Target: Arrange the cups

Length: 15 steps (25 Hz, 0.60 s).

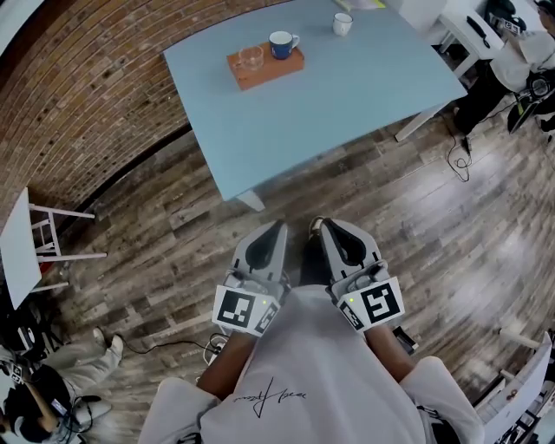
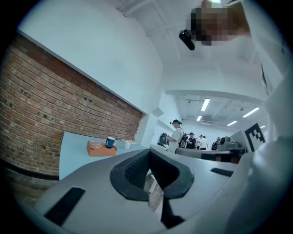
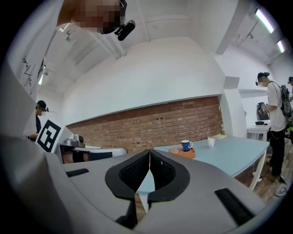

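Note:
On the light blue table (image 1: 347, 95) lies an orange tray (image 1: 265, 67) that holds a clear glass cup (image 1: 250, 58) and a blue mug (image 1: 282, 43). A white cup (image 1: 342, 23) stands alone farther back on the table. My left gripper (image 1: 277, 227) and right gripper (image 1: 326, 225) are held side by side over the wooden floor, well short of the table, both shut and empty. The left gripper view shows the tray (image 2: 100, 148) and blue mug (image 2: 110, 142) far off. In the right gripper view the blue mug (image 3: 186, 145) and white cup (image 3: 210, 142) appear beyond the shut jaws.
A brick wall (image 1: 78, 95) runs along the left. A white stool (image 1: 35, 238) stands at the left on the floor. Cables (image 1: 460, 156) and a person's legs (image 1: 486, 87) are at the table's right end. Several people (image 2: 190, 139) stand in the far room.

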{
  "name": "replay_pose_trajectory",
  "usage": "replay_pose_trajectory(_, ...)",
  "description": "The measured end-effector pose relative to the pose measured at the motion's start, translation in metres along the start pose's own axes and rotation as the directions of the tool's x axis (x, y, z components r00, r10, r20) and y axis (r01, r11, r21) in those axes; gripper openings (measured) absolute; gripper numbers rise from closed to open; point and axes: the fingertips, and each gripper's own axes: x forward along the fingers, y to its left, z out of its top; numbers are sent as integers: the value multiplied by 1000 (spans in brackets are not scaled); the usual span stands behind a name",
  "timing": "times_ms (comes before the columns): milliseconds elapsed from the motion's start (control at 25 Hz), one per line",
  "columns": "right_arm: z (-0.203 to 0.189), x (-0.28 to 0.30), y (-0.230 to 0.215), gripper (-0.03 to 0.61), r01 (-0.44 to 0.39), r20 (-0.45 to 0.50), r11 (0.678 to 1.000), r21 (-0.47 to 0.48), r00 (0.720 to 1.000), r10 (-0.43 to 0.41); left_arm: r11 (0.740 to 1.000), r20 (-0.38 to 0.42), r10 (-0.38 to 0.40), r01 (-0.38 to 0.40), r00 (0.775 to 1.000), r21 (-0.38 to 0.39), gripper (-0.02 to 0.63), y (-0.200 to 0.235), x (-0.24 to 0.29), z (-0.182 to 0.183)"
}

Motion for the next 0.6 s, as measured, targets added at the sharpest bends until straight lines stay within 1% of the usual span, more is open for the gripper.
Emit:
replay_pose_trajectory(160, 8, 27, -32, 21, -18, 6, 1000, 13, 1000, 18, 1000, -16, 23, -23, 1000, 5, 9, 10, 37, 3)
replay_pose_trajectory(400, 2, 55, -77, 21, -62, -21, 997, 42, 998, 63, 999, -37, 48, -47, 998, 21, 9, 19, 92, 5)
replay_pose_trajectory(600, -3, 71, -117, 21, -68, -81, 995, 74, 994, 74, 993, -19, 121, -120, 992, 20, 9, 30, 131, 13)
